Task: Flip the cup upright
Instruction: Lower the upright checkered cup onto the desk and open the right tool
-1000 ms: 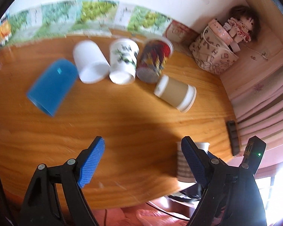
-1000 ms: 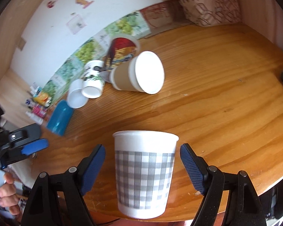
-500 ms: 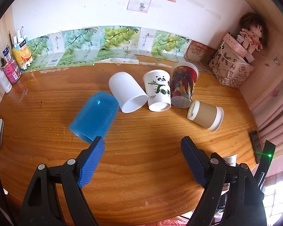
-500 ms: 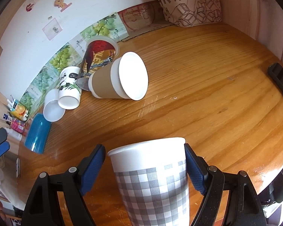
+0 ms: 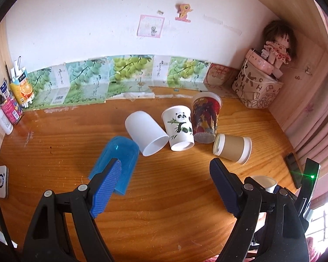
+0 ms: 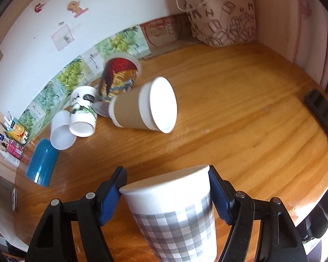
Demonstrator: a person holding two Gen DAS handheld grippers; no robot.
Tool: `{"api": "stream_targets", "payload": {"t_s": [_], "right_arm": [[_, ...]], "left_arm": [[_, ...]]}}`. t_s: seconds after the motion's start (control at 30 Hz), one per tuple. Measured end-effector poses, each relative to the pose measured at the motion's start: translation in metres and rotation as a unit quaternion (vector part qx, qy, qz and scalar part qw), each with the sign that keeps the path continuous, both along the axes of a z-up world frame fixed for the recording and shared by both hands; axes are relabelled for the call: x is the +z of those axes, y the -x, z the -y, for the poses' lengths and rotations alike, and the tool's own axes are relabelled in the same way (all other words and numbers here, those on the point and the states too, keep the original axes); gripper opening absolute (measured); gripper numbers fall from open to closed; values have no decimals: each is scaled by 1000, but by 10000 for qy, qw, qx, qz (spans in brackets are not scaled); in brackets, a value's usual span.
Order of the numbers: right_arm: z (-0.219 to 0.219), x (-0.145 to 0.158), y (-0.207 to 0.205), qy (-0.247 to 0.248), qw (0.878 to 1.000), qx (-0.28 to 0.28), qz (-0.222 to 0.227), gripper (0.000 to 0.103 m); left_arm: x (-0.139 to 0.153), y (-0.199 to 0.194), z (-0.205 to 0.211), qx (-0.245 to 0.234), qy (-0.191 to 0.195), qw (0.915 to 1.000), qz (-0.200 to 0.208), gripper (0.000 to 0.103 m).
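Note:
My right gripper [image 6: 165, 193] is shut on a grey checked paper cup [image 6: 177, 218], pads touching both sides near its rim; the cup is tilted a little, mouth up. Its rim also shows in the left wrist view [image 5: 263, 180] behind the right finger. My left gripper [image 5: 164, 188] is open and empty above the table. Several cups lie on their sides: a blue cup [image 5: 116, 163], a white cup [image 5: 145, 136], a panda cup [image 5: 180, 131], a red printed cup [image 5: 204, 120] and a brown sleeved cup [image 5: 232, 149].
The round wooden table [image 5: 164, 207] has a printed basket with a doll [image 5: 259, 91] at back right, bottles and cartons [image 5: 9, 107] at back left, a white device [image 5: 2, 182] at the left edge and a black object [image 6: 321, 113] at the right edge.
My right gripper has closed onto the checked cup, which now fills the space between the pads and leans slightly. My left gripper has pulled back and up, showing more wall.

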State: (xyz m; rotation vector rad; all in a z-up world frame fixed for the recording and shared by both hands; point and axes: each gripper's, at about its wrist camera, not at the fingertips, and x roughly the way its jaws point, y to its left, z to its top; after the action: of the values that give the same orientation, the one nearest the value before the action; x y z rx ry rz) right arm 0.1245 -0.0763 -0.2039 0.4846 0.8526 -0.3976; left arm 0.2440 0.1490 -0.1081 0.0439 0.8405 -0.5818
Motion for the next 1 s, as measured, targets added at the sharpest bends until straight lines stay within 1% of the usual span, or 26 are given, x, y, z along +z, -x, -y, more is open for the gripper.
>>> {"api": "stream_targets", "payload": {"t_s": [0.2,0.37,0.6,0.8,1.0], "right_arm": [[-15,26,-11,328,9980,391,371,74],[-25,36,-20,489,9956,606,516,73],[-36,38,-25,572,9941,763,520,73],[-50,38,-25,678,9927,900,434,73],[-57,42,-21,787,9924,854,412,74]], "left_arm": [[11,-3,-4,45,135,9996,239,85],[16,-4,-10,103,192,9991,374,86],[16,-6,-12,65,182,9991,381,86],[14,-4,-9,-129,85,9992,370,86],[4,-3,-7,-332,42,9993,176,86]]}}
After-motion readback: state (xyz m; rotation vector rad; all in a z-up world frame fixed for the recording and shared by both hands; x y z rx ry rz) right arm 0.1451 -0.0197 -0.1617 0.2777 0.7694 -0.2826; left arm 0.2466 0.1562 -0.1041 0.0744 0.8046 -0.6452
